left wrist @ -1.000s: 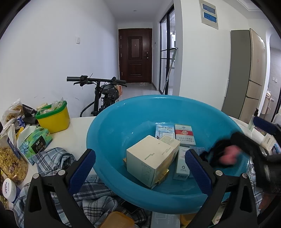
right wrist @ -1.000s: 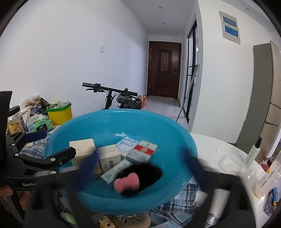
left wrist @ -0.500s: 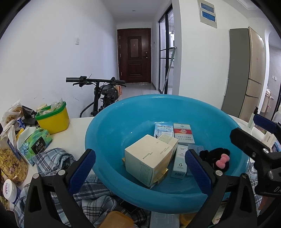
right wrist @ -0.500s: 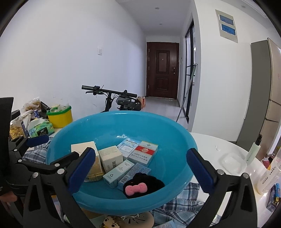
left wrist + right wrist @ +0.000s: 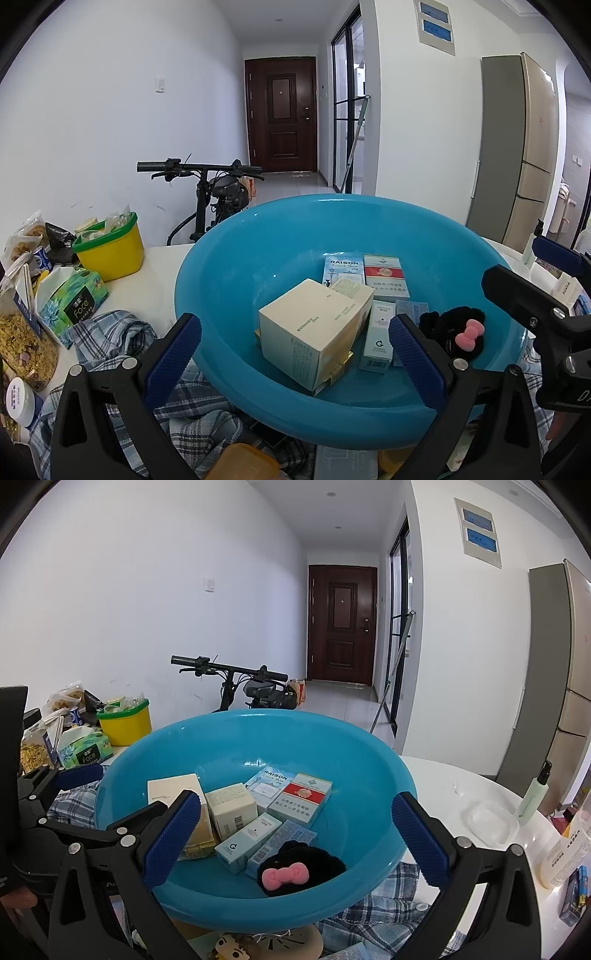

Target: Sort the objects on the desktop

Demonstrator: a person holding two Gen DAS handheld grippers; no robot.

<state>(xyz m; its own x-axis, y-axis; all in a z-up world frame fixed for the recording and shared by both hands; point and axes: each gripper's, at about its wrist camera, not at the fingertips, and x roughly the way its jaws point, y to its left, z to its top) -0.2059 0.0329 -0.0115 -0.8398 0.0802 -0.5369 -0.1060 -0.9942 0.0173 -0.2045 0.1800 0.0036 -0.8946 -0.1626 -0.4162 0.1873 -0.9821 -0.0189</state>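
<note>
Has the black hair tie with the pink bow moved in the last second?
Yes. It dropped out of the right tool and now lies in the blue basin, beside the boxes.

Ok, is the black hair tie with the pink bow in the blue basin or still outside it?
In. The black hair tie lies on the blue basin's floor, beside the small boxes; neither gripper holds it.

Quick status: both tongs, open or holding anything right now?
Left tongs: open, holding nothing.
Right tongs: open, holding nothing.
</note>
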